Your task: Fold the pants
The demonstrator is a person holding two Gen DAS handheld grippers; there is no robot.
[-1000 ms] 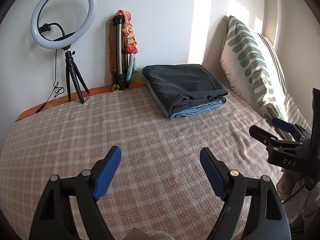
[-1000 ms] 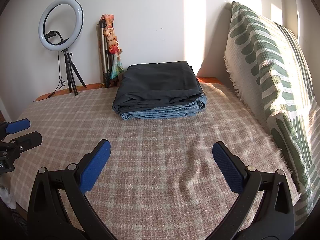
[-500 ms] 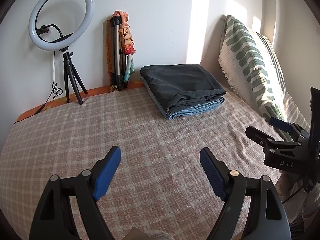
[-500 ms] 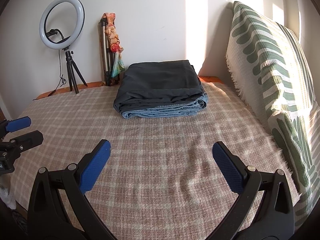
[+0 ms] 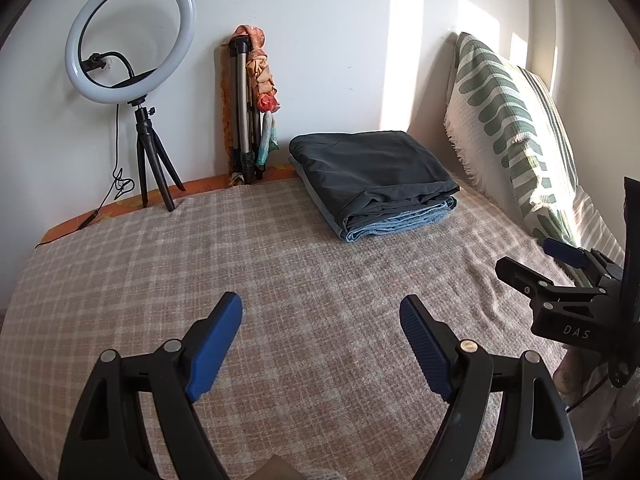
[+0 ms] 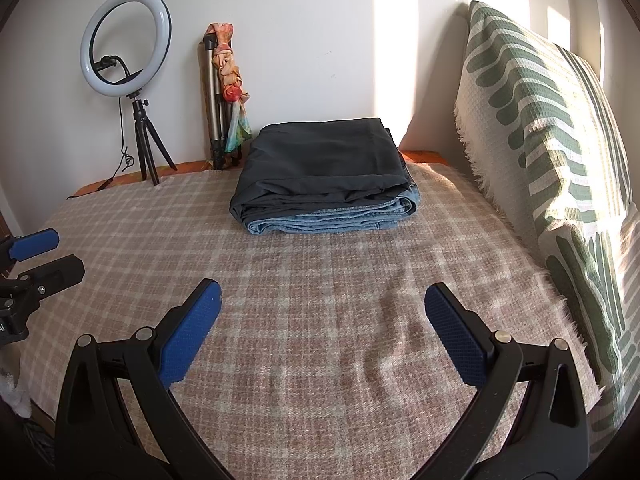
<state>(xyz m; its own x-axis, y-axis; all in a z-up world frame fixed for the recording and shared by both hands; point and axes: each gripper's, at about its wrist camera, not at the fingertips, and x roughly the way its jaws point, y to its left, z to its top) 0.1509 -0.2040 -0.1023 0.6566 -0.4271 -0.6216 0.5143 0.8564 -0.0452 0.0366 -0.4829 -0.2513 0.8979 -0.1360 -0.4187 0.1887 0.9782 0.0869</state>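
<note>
The left gripper [image 5: 321, 322] and right gripper [image 6: 323, 312] both hover with fingers spread wide, grasping nothing, above the checked bed [image 5: 280, 280]. The left view alone shows the right gripper's side at its edge; the right view shows the left's. Neatly folded dark pants [image 6: 324, 168] lie atop folded jeans [image 6: 332, 220] near the wall, beside the leaf-patterned cushion [image 6: 540, 152].
</note>
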